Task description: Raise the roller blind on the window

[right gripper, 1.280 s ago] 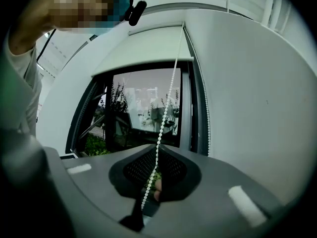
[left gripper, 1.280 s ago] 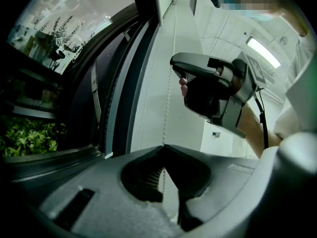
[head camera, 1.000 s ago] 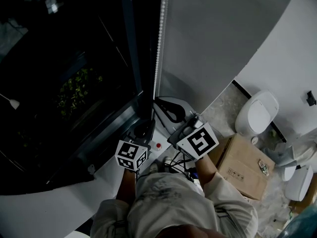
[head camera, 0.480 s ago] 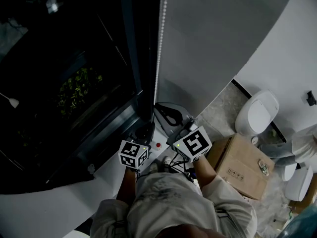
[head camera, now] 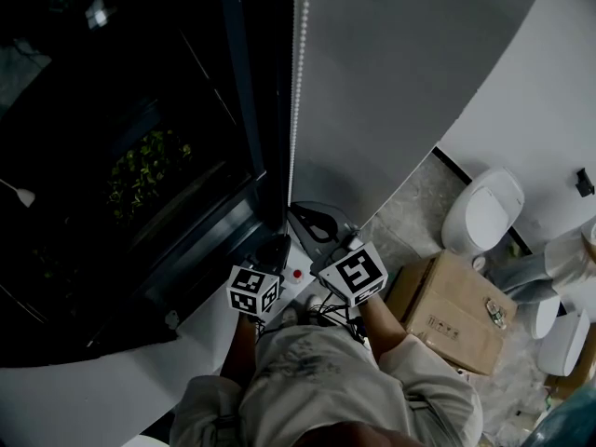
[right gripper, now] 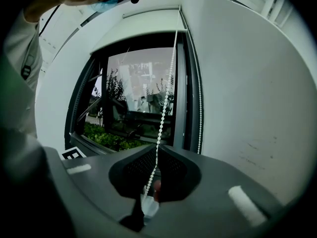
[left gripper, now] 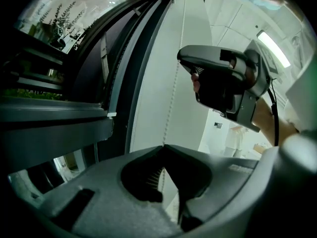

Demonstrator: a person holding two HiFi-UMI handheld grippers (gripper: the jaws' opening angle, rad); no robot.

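Head view: bead chain (head camera: 296,82) vanishes behind right gripper (head camera: 302,215)

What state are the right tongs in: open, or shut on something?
Shut on the bead chain: in the right gripper view the right tongs meet at the tips with the chain pinched between them.

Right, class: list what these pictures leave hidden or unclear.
Head view: bead chain runs off the top edge, upper end cut off.
Right gripper view: chain's lower end hidden behind the jaws.
Head view: window too dark for detail.
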